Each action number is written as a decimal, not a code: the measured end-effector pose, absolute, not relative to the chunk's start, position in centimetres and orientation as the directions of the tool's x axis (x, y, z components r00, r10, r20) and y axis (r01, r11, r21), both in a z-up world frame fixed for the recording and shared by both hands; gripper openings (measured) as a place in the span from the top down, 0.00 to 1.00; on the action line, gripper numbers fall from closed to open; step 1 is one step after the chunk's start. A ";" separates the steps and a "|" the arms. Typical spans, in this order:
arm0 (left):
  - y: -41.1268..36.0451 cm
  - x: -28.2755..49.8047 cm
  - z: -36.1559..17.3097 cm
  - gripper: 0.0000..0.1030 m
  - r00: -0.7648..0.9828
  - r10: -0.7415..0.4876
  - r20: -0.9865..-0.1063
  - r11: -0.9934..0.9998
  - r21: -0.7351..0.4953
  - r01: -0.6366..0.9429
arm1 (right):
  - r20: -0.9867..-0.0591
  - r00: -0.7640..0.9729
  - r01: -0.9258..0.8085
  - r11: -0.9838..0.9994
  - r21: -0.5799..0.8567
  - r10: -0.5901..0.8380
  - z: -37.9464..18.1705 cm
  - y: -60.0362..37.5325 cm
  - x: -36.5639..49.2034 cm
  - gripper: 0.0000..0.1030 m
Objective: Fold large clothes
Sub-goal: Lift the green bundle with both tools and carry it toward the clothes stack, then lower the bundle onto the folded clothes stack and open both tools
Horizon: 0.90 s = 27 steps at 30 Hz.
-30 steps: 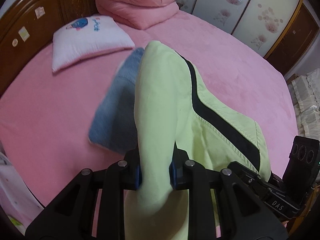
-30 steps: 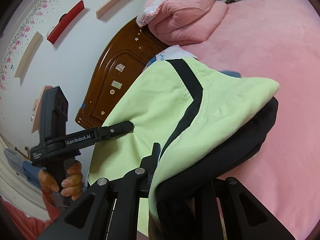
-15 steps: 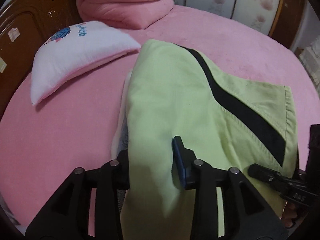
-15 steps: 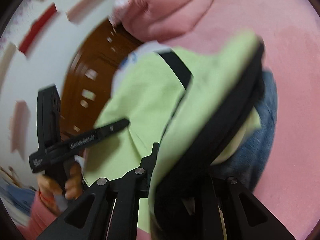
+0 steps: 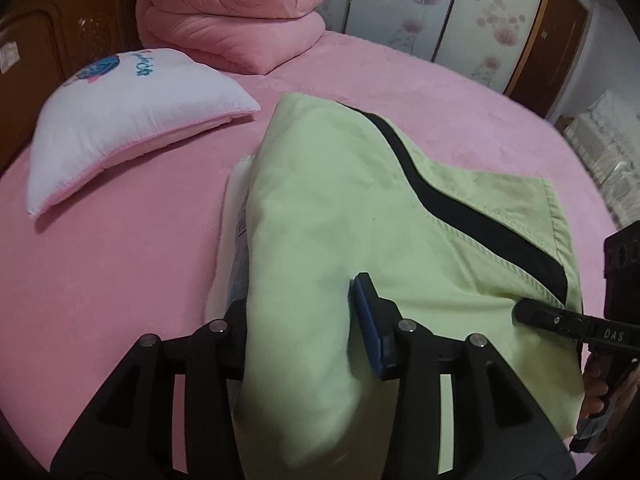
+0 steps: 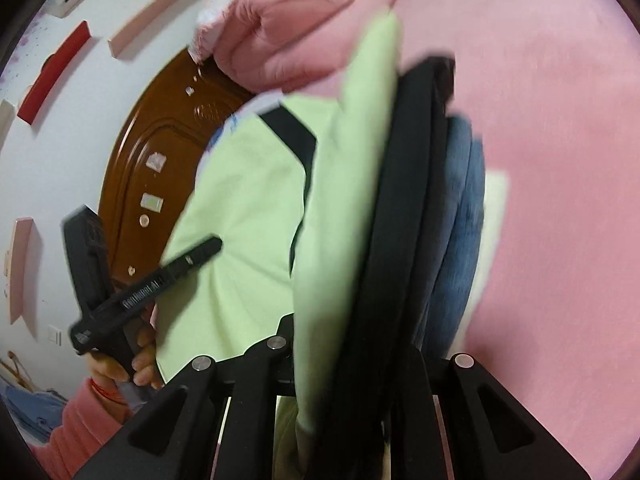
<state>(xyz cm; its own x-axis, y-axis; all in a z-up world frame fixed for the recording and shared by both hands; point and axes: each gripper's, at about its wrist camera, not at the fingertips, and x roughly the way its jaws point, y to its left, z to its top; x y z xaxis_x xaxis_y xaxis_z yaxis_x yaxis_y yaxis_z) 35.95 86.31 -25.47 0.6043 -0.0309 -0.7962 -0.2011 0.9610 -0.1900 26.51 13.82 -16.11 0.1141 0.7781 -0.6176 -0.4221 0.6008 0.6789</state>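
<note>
Green garment [image 5: 340,208], folded, is laid on pink bed [image 5: 120,260]. Left gripper [image 5: 300,312]: jaws are opening, garment fold between. Right gripper [image 6: 344,344]: jaws are narrowed on garment edge.

A second ago the green garment [image 5: 340,208] hung in the air above the folded jeans [image 6: 460,220]; now it lies on top of them on the bed [image 5: 120,260]. The left gripper [image 5: 300,320] pinched the cloth then; its jaws are opening, with the fold loose between them. Both grippers have come down.
</note>
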 end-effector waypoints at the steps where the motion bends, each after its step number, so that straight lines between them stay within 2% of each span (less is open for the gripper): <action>1: 86.7 35.9 -25.7 0.62 0.607 -0.046 -0.793 0.956 -0.210 -0.202 | -0.620 0.104 -0.411 0.601 0.685 0.778 -16.0 13.9 26.2 0.87; 5: 86.5 35.2 -25.6 0.62 0.618 -0.032 -0.786 0.964 -0.187 -0.187 | -0.654 0.094 -0.441 0.620 0.649 0.751 -15.0 14.1 26.8 0.85; 7: 85.7 34.9 -25.4 0.61 0.614 -0.006 -0.789 0.971 -0.152 -0.186 | -0.635 0.100 -0.404 0.614 0.677 0.766 -13.8 14.9 29.9 0.80; 9: 85.6 34.9 -25.2 0.61 0.607 -0.013 -0.795 0.965 -0.168 -0.200 | -0.636 0.091 -0.366 0.620 0.694 0.766 -13.3 14.7 32.2 0.78; 13: 85.1 34.2 -24.9 0.56 0.597 -0.009 -0.802 0.970 -0.152 -0.189 | -0.660 0.099 -0.362 0.645 0.673 0.745 -13.0 13.7 33.7 0.77; 16: 84.5 33.5 -25.0 0.54 0.608 -0.029 -0.794 0.983 -0.133 -0.128 | -0.646 0.089 -0.275 0.642 0.715 0.758 -14.6 14.0 35.2 0.78; 19: 84.9 33.2 -25.3 0.50 0.610 -0.052 -0.790 0.975 -0.172 -0.139 | -0.634 0.122 -0.194 0.645 0.739 0.763 -17.3 10.4 34.7 0.78; 23: 84.8 33.0 -25.2 0.50 0.604 -0.023 -0.797 0.975 -0.151 -0.163 | -0.694 0.230 -0.233 0.731 0.641 0.682 -15.7 10.0 32.7 0.78; 27: 84.7 32.8 -25.2 0.49 0.598 -0.009 -0.801 0.969 -0.155 -0.193 | -0.683 0.362 -0.354 0.771 0.529 0.635 -11.0 9.6 29.7 0.78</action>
<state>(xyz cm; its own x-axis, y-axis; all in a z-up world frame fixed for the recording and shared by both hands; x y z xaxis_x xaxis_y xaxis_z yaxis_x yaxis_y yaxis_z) 32.76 84.69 -25.17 0.5981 -0.0085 -0.8014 -0.1934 0.9688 -0.1547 29.72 9.60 -11.03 0.3617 0.6348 -0.6828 -0.3542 0.7710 0.5292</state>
